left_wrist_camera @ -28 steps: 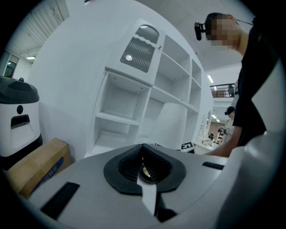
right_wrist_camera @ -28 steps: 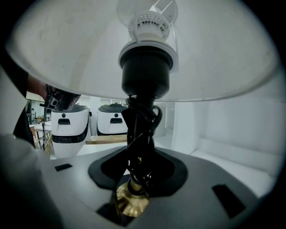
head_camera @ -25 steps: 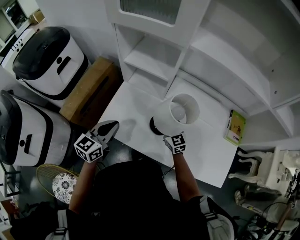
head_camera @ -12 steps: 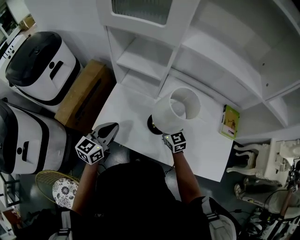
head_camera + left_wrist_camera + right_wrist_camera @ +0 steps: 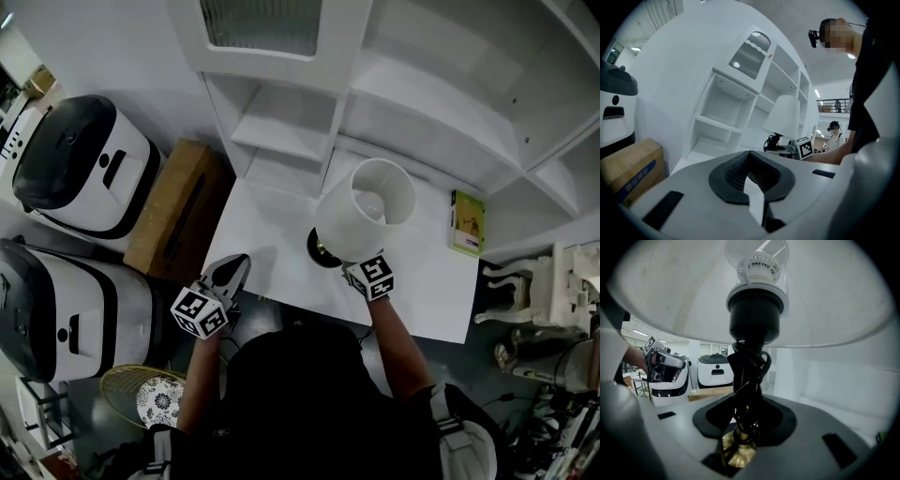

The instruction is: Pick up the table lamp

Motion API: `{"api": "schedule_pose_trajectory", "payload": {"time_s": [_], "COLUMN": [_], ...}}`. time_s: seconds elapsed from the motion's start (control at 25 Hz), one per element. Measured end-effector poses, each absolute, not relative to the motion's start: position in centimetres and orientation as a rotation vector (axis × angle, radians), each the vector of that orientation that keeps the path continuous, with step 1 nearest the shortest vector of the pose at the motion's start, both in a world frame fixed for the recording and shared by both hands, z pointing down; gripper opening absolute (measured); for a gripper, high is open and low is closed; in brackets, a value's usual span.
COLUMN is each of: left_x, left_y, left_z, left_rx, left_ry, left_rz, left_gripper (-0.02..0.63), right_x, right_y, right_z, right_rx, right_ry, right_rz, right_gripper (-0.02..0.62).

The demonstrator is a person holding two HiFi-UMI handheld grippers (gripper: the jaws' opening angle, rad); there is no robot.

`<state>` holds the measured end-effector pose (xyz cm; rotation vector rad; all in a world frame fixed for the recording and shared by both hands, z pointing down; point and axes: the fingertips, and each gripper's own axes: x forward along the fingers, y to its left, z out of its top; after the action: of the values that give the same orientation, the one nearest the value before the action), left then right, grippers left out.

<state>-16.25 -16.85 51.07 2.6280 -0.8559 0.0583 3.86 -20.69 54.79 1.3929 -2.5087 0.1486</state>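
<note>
The table lamp has a white drum shade, a black stem wrapped in cord and a dark round base over the white desk. My right gripper reaches under the shade from the near side. In the right gripper view the lamp's stem and a brass collar sit between the jaws of the right gripper, which is shut on the stem. My left gripper hovers at the desk's near left edge, shut and holding nothing. From the left gripper the lamp shows to the right.
White shelving rises behind the desk. A green book lies at the desk's right end. A cardboard box and two white-and-black machines stand to the left. White furniture parts lie at the right.
My right gripper has risen with the lamp, and the shade looks larger and nearer in the head view. The left gripper has stayed at the desk's near left edge.
</note>
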Motion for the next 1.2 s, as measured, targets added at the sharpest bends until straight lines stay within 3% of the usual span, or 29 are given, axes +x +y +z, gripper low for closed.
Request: {"api": "schedule_pose_trajectory", "payload": {"time_s": [1.2], "left_x": [-14.5], "left_y": [-17.8], "left_z": [52.3], "left_rx": [2.595], "left_ry": [-0.84], "left_rz": [0.036], "left_gripper": [0.011], "right_x": [5.3], "right_y": [-22.2], "right_z": [46.5], "right_rx": [1.422], "right_ry": [-2.545], "right_rz": [0.168], "right_gripper": [0.135]}}
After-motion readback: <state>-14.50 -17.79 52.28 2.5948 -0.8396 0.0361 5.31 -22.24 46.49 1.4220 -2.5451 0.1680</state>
